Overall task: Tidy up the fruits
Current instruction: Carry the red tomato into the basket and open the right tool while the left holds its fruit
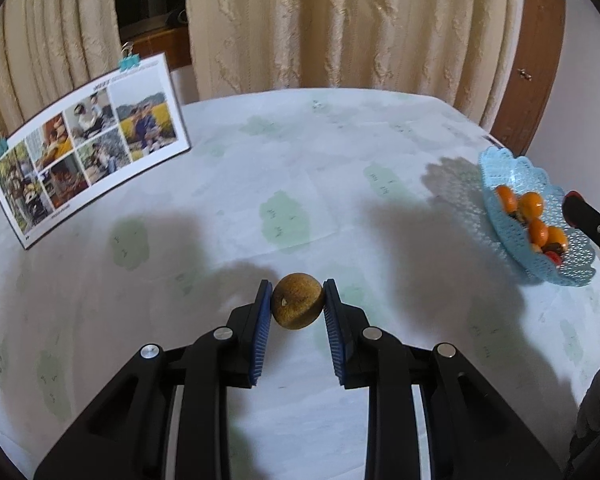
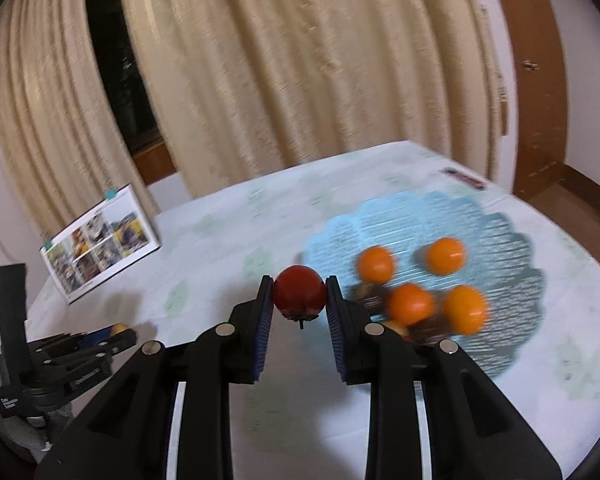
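Fruit was in both grippers. The left gripper (image 1: pixel 297 300) had its jaws shut tight on a brown fruit (image 1: pixel 298 300), held just over the bench (image 1: pixel 340 152). The right gripper (image 2: pixel 299 294) squeezed a red fruit (image 2: pixel 299 291) near the blue basket (image 2: pixel 380 220) — four oranges (image 2: pixel 411 304) sat inside it. A photo card (image 1: pixel 88 144) stood at the far left of the bench.

Blue basket (image 2: pixel 420 216) and its oranges (image 2: pixel 410 304) motion-blurred; dark items among them unidentifiable
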Demonstrator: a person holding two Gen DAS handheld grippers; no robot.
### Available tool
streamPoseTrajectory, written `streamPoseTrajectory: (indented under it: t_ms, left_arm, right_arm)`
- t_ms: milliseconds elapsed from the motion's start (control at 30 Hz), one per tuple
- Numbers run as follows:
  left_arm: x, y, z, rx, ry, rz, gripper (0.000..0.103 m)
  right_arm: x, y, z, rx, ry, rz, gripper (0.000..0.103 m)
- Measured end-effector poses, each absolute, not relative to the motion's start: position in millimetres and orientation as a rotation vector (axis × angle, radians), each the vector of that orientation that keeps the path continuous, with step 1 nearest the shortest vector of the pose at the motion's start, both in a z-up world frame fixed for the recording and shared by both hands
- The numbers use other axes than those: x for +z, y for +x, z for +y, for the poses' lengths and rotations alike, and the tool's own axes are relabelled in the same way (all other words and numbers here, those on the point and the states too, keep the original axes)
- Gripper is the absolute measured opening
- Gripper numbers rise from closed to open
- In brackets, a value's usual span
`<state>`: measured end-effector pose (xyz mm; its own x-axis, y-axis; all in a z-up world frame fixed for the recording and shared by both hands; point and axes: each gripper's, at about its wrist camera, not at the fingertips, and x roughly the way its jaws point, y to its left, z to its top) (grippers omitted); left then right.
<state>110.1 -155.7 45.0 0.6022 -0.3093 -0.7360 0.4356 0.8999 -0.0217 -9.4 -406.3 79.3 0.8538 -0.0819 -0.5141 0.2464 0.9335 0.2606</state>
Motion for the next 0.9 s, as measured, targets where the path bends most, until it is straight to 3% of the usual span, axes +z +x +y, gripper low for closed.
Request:
streamPoseTrajectory:
  t_ms: [400, 467, 533, 767, 900]
  left_arm:
    - [59, 92, -205, -0.508, 0.218, 0.777, 0.026]
    - [61, 90, -211, -0.516, 0.225, 0.772, 0.026]
    - [63, 87, -218, -0.526, 0.233, 0.766, 0.026]
    - [68, 83, -241, -0.552, 0.258, 0.748, 0.026]
    - [73, 78, -260, -0.581, 0.275, 0.733, 0.026]
  right_arm:
    - [67, -45, -482, -0.350, 0.412, 0.505, 0.027]
    - [63, -44, -486, -0.346, 0.417, 0.516, 0.034]
    - [61, -48, -490, -0.354, 0.433, 0.503, 0.055]
    - [59, -61, -496, -0.432, 0.435, 0.443, 0.055]
    - [58, -75, -502, -0.530, 0.429, 0.377, 0.063]
